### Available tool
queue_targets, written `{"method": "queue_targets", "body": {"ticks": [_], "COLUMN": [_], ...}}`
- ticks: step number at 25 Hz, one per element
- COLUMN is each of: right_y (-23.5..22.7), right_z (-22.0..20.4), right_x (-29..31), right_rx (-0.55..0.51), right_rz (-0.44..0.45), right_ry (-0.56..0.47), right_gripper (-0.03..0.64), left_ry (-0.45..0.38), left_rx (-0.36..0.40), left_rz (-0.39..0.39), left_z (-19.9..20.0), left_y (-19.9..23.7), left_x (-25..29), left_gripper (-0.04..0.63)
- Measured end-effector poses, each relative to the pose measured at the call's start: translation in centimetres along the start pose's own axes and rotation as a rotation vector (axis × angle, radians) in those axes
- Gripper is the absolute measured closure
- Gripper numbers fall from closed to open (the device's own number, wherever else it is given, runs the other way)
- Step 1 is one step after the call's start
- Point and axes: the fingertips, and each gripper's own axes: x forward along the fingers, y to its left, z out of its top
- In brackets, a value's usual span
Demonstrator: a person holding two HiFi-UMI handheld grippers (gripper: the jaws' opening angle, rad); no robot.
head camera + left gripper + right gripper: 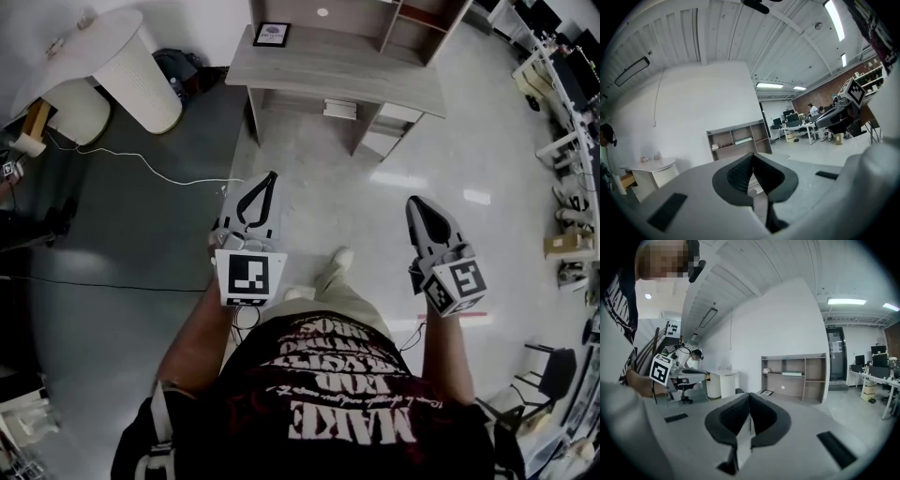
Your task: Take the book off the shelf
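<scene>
A grey wooden shelf unit (349,58) (794,376) (738,140) stands against the white wall, some steps ahead of me. A pale flat book (792,373) (743,139) lies in its upper middle compartment. My left gripper (272,176) (752,157) is held at waist height and points toward the shelf, its jaws shut with nothing between them. To its right, my right gripper (413,201) (749,397) is also shut and empty. Both are far from the shelf, over the grey floor.
A small framed picture (272,34) (765,392) leans on the shelf's low front ledge. A round white table (94,47) (723,373) stands left of the shelf. A white cable (159,173) runs across the floor. Desks with people (806,122) are at the far right.
</scene>
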Motion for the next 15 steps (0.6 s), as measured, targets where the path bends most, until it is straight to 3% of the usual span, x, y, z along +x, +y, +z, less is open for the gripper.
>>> {"method": "queue_targets", "body": {"ticks": [7,15], "right_y": [-2.3,-7.1], "right_z": [-0.2,0.3], "right_x": [3.0,6.6], "right_rx": [0.062,0.094], "right_rz": [0.008,0.014], "right_ry": [-0.056,-0.055], "right_gripper": [0.613,0.614], "left_ry": [0.019,0.009], "left_rx": [-0.088,-0.086], "left_rz": [-0.026,-0.017], "left_z": [-1.0,0.5], "left_y": [0.0,1.6], "left_x": [4.5,10.4], "left_gripper": [0.588,0.588]}}
